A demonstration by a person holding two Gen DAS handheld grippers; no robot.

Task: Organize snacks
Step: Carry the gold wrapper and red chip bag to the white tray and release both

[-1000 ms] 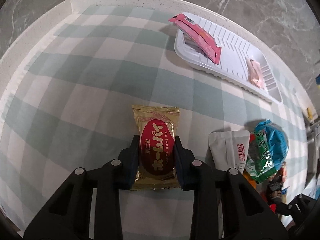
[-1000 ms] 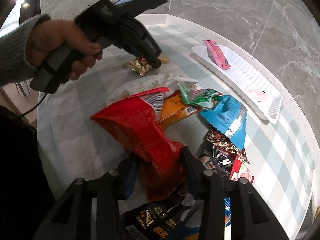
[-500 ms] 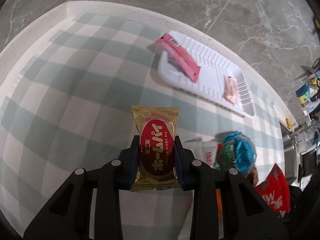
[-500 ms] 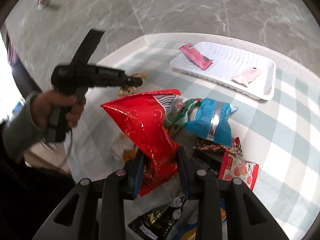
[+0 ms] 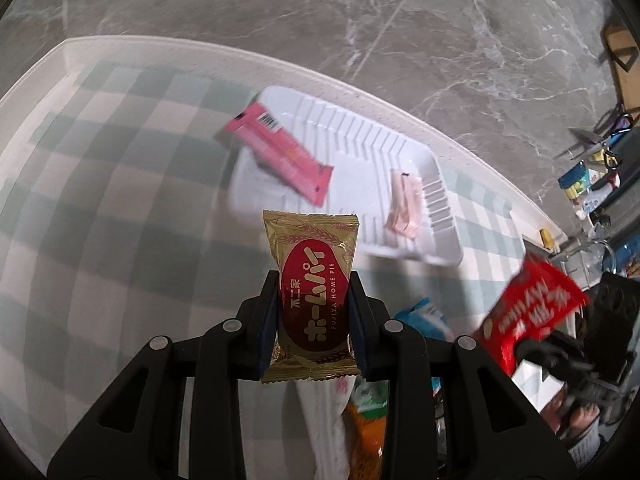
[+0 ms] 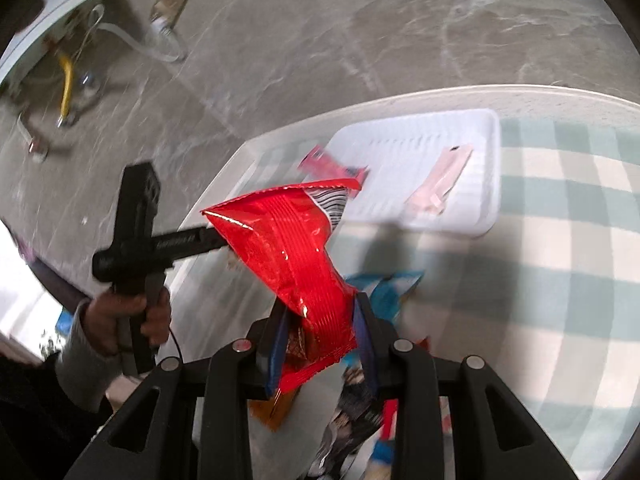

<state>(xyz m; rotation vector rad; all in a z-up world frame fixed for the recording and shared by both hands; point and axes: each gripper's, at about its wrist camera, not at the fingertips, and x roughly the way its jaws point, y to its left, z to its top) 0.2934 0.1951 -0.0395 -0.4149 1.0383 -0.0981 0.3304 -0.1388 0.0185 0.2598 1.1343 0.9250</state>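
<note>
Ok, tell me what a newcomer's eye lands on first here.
The left tongs clamp a gold Fujiya Home Pie packet above the checked tablecloth. The right tongs pinch a crumpled red snack bag, lifted over the snack pile. Beyond sits a white tray holding two pink packets.

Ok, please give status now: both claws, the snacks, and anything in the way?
Left claw shut on gold pie packet, lifted. Right claw shut on red bag, lifted. White tray holds two pink packets. Path clear.
</note>
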